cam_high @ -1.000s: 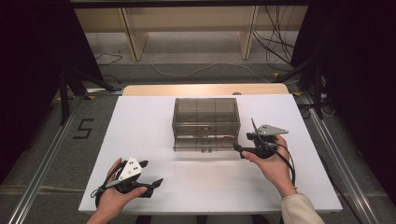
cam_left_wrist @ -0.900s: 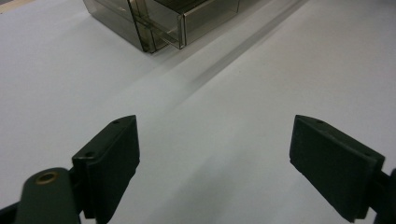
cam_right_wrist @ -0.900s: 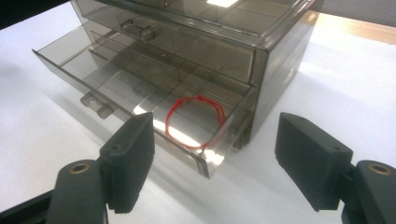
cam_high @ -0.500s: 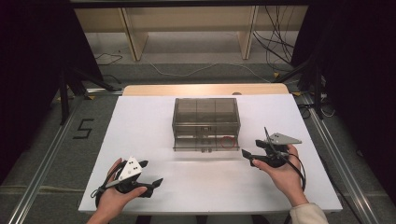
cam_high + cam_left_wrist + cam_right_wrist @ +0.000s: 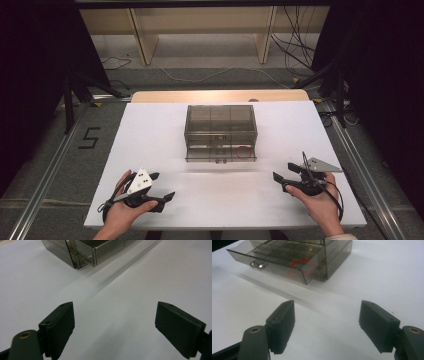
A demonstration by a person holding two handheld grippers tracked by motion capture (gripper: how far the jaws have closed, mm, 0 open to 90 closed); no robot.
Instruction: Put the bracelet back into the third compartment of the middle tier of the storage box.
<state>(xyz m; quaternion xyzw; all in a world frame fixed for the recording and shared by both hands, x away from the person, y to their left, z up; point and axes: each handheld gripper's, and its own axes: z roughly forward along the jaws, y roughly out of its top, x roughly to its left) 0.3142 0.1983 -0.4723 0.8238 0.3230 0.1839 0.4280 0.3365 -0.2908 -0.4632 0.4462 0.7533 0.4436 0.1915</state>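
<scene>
From the high view, the right gripper (image 5: pixel 286 177) has drawn back from the drawer box (image 5: pixel 220 131) toward the near right part of the table (image 5: pixel 150 130); a second ago it was just beside the box's open bottom drawer (image 5: pixel 220 153). It now sits well apart from the box. The left gripper (image 5: pixel 161 187) rests where it was, at the near left. The box stands at the middle of the table, and a red ring (image 5: pixel 243 152) lies in the drawer's right end.

In the left gripper view, the jaws stand wide apart over bare table, the box corner (image 5: pixel 82 252) far off.

In the right gripper view, the jaws are wide and empty, with the open drawer (image 5: pixel 274 261) and the red ring (image 5: pixel 301 267) beyond them.
</scene>
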